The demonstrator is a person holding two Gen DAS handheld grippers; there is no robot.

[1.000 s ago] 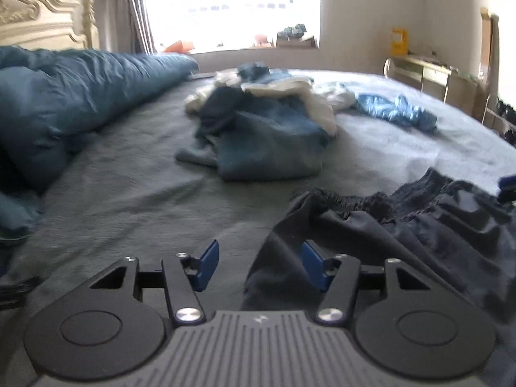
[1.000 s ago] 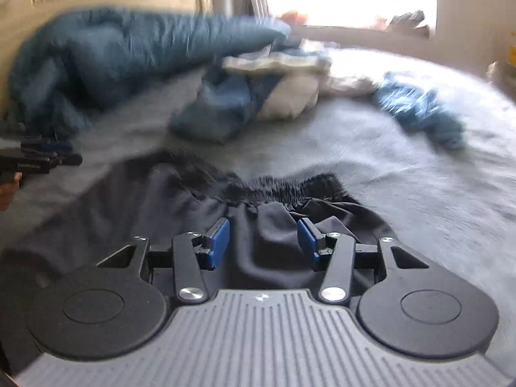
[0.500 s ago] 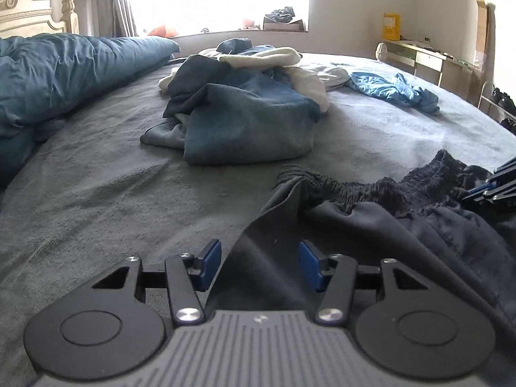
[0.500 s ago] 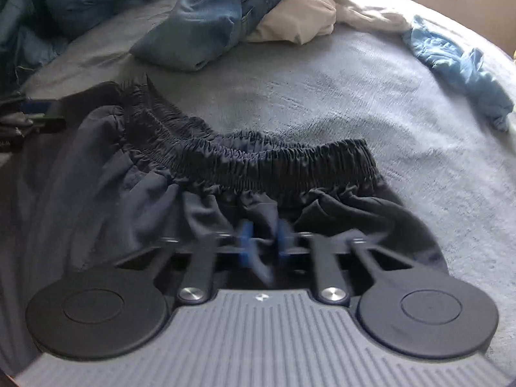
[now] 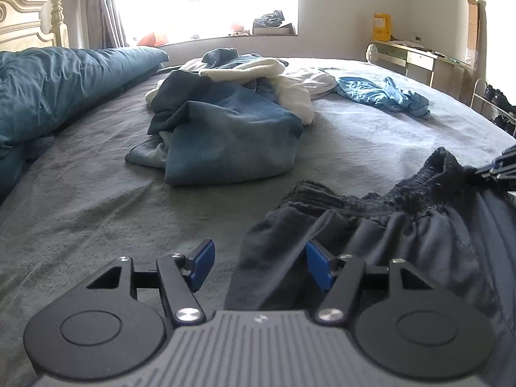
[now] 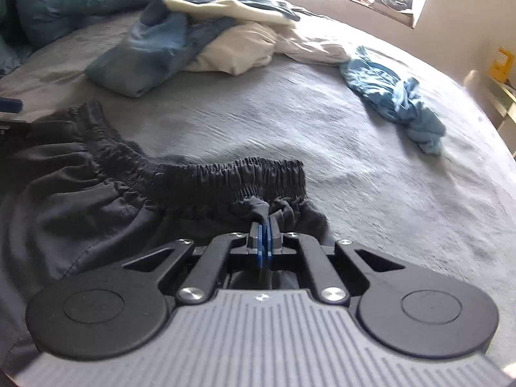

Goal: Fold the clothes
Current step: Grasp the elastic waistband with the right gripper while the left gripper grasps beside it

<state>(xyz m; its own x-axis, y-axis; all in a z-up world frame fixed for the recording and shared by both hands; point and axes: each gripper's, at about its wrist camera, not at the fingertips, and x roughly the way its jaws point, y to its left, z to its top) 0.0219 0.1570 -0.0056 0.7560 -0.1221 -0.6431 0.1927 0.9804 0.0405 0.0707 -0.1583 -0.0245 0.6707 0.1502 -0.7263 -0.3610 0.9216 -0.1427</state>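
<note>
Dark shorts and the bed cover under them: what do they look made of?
Dark shorts: thin woven synthetic, probably nylon or polyester; slight sheen, crisp gathers, shirred elastic waistband. Bed cover: grey, matte, likely plush fleece or velour; its nap shows brushed streaks.

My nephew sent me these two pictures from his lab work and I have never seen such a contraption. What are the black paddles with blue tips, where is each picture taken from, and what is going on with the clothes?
There is no robot here: a person holds a hand-held clamp in each hand, and a wide-angle camera on each looks forward along its two fingers. One picture comes from the left gripper, whose blue-tipped fingers stand open around an edge of the dark shorts on the grey bed cover. The other comes from the right gripper, shut on a pinch of the same shorts just below the elastic waistband. Farther back lie a pile of blue and cream clothes, a light blue garment and a teal duvet.
</note>
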